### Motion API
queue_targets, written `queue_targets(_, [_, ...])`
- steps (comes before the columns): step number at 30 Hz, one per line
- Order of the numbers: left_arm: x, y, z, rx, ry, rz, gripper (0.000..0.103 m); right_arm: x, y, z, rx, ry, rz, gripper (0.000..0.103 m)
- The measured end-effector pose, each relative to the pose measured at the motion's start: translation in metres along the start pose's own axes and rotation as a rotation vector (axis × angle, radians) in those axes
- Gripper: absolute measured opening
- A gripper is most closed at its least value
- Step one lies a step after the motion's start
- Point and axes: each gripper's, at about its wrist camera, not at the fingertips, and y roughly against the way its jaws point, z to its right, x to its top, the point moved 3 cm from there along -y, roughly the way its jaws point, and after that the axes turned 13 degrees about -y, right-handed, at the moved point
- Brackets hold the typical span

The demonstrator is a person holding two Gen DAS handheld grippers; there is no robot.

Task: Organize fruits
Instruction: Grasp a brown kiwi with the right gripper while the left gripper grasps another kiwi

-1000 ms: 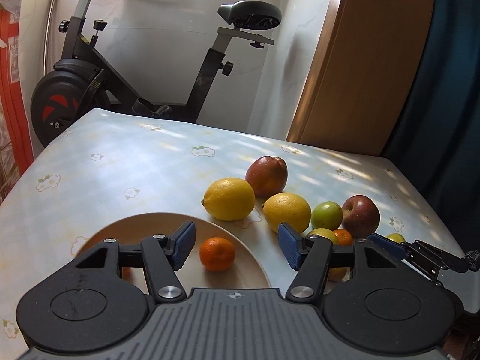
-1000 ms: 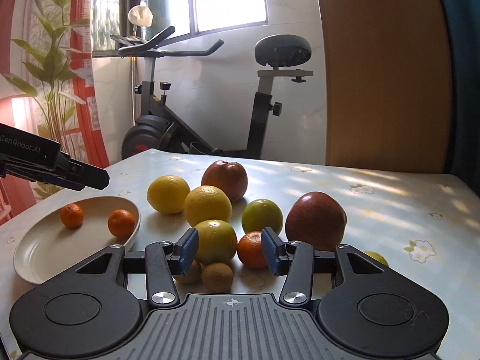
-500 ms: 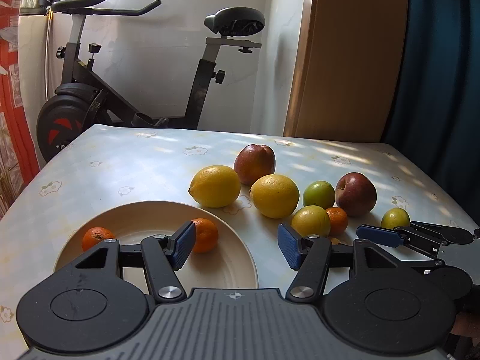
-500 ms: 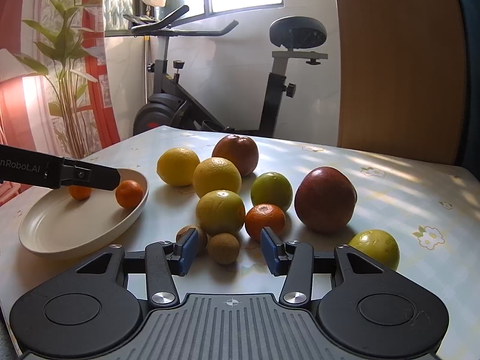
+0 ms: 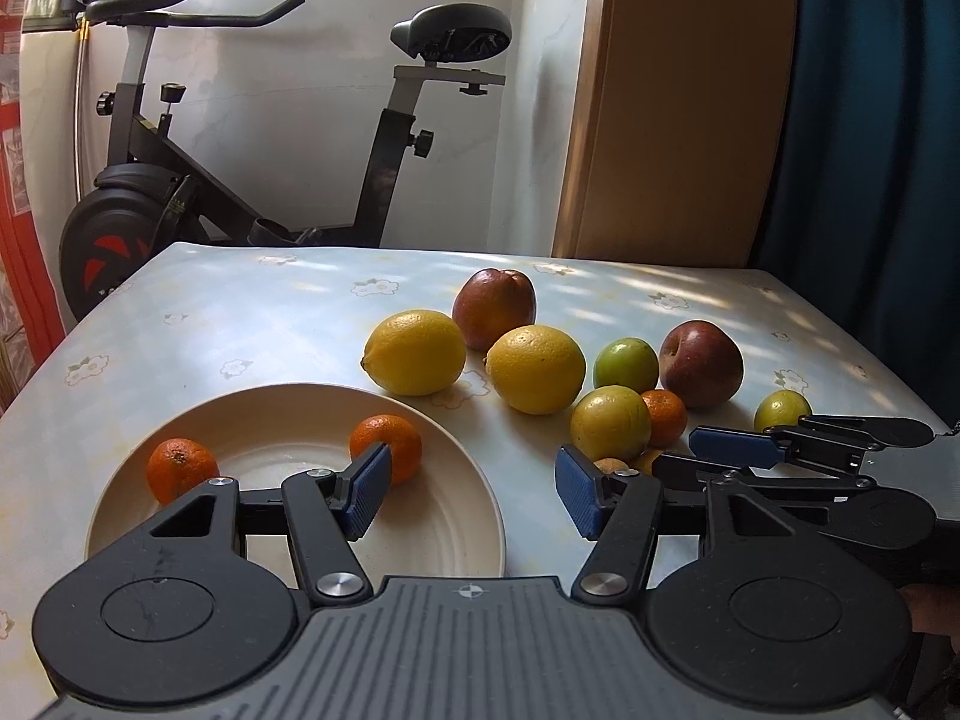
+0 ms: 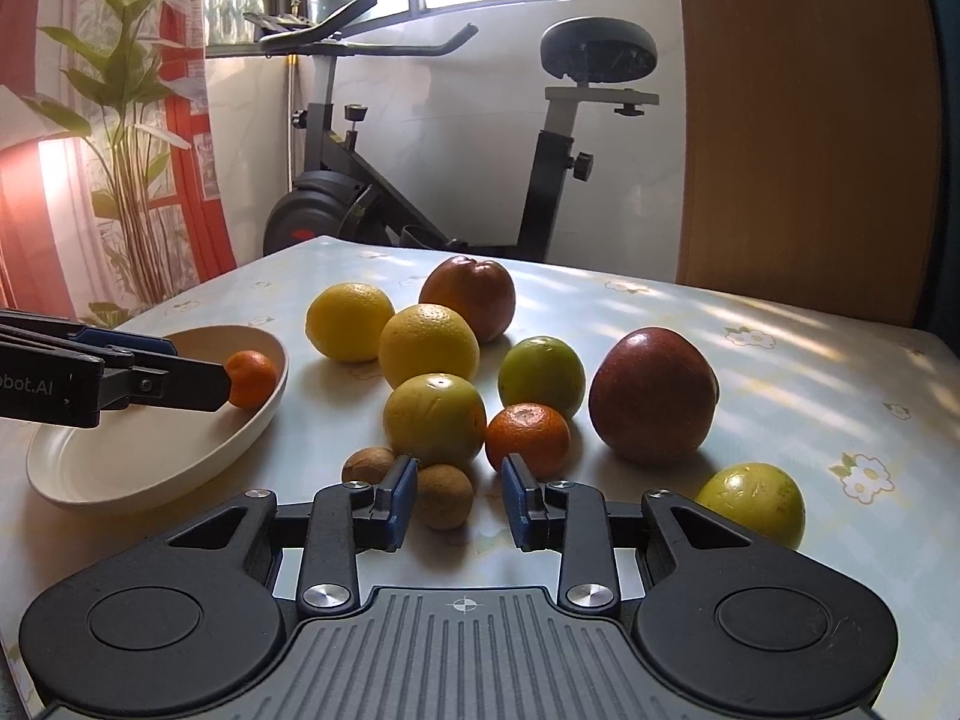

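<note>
A cream plate (image 5: 456,516) holds two mandarins (image 5: 183,471) (image 5: 387,447). My left gripper (image 5: 471,483) hovers open over the plate's right rim with nothing between its fingers. Right of the plate lie two lemons (image 5: 414,351) (image 5: 536,369), two red apples (image 5: 494,307) (image 5: 701,363), three green-yellow fruits (image 5: 610,423) and a loose mandarin (image 6: 528,438). Two small brown fruits (image 6: 444,495) (image 6: 367,465) sit nearest me. My right gripper (image 6: 459,492) is low over the table with its jaws closing. One brown fruit lies between the jaws against the left pad, and a gap remains on the right.
The fruits lie on a pale flowered tablecloth (image 5: 240,312). An exercise bike (image 5: 252,180) stands behind the table's far edge, with a wooden panel (image 5: 678,108) and a dark curtain at the right. A potted plant (image 6: 126,138) stands at the left.
The right gripper's jaws have narrowed around the small brown fruit. The left gripper has drawn back and tipped, so both mandarins and more of the plate now show.
</note>
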Motion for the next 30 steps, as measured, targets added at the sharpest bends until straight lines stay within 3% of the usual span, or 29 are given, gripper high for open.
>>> queue_targets(11, [-0.001, -0.002, 0.001, -0.017, -0.001, -0.001, 0.063, -0.004, -0.013, -0.008, 0.004, 0.048, -0.079, 0.025])
queue_targets(19, [-0.002, -0.003, 0.001, -0.019, -0.006, -0.012, 0.063, -0.003, -0.001, 0.003, 0.033, -0.022, -0.009, 0.024])
queue_targets(30, [-0.003, -0.004, 0.003, -0.031, -0.013, -0.020, 0.063, 0.000, 0.000, 0.015, 0.019, -0.089, 0.007, 0.024])
